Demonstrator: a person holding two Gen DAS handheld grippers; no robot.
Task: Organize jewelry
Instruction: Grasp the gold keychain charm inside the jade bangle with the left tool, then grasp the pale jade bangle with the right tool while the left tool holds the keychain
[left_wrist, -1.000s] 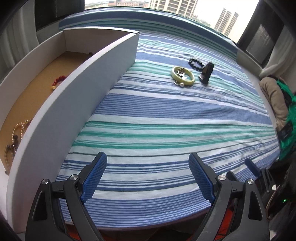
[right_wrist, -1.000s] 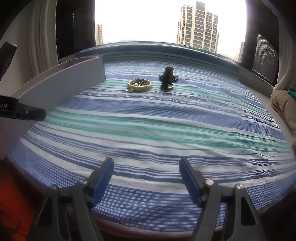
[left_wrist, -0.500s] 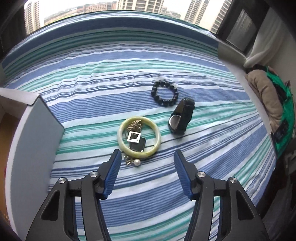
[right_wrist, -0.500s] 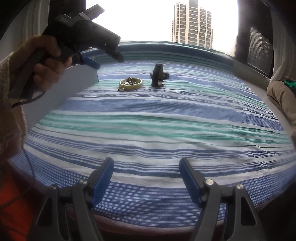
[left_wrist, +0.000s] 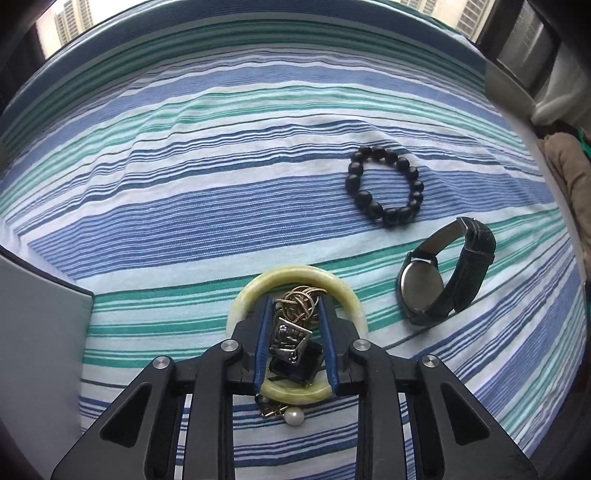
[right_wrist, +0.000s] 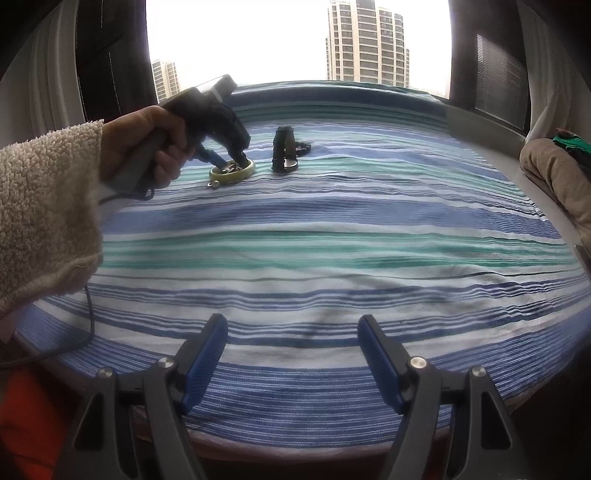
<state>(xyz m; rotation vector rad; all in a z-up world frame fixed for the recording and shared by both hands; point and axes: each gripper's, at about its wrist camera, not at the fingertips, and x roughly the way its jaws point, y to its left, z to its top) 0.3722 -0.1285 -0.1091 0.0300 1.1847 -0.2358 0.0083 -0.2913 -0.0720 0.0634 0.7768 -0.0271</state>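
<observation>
A pale green jade bangle (left_wrist: 352, 295) lies on the striped cloth with a tangle of gold chain and a silver pendant (left_wrist: 291, 338) inside it. My left gripper (left_wrist: 295, 308) reaches down into the bangle, its blue pads closed on the chain and pendant tangle. A pearl (left_wrist: 294, 418) lies just outside the ring. A black bead bracelet (left_wrist: 384, 184) and a black watch (left_wrist: 443, 280) lie to the right. In the right wrist view the left gripper (right_wrist: 231, 158) is over the bangle (right_wrist: 232, 171). My right gripper (right_wrist: 291, 328) is open and empty near the front edge.
The corner of a white box wall (left_wrist: 40, 332) stands at the left. Folded beige and green cloth (right_wrist: 554, 166) lies off the table's right edge. Striped cloth (right_wrist: 332, 240) covers the table. A cable (right_wrist: 74, 332) hangs from the left hand.
My left gripper swung from beside the box to over the bangle, came down into it and closed its jaws on the chain tangle. The right gripper stayed still.
</observation>
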